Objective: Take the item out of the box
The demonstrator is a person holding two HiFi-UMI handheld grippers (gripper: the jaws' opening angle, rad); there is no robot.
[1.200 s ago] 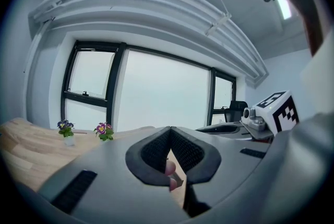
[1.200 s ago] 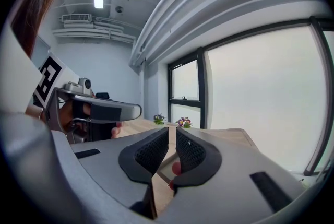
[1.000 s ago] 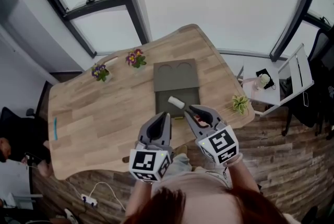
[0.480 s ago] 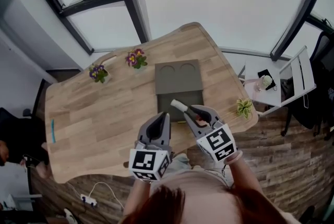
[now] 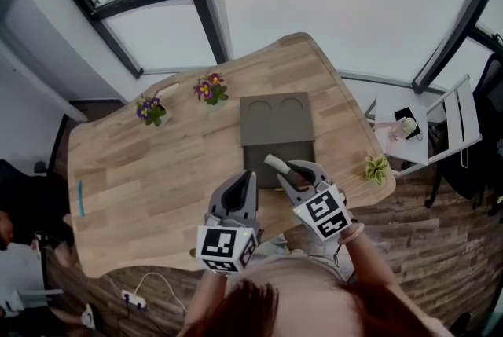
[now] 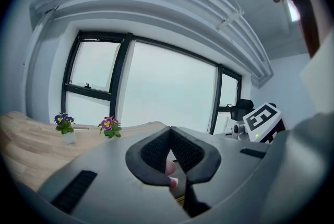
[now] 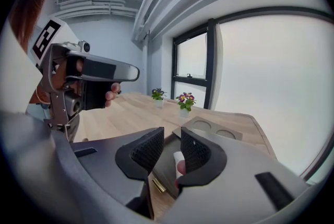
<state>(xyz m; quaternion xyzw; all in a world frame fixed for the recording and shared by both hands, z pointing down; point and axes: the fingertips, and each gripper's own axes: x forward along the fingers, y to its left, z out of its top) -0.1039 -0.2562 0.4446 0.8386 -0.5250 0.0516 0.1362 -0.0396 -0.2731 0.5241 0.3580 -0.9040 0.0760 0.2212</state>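
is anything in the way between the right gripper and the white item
Nothing visible does. The right gripper has just been opening its jaws, and the white item shows in the gap between them, at the open box. The left gripper sits off to the side, clear of it.

Right gripper (image 5: 291, 170) lowered toward box (image 5: 275, 126); fingers just opened, white item (image 5: 274, 163) between them.

The box (image 5: 258, 155) was a flat grey-green case lying open on the table (image 5: 157, 163), its lid (image 5: 275, 117) flipped back and showing two round dents. The item (image 5: 273, 163), a small white roll with a pinkish end, sat tilted over the near half.
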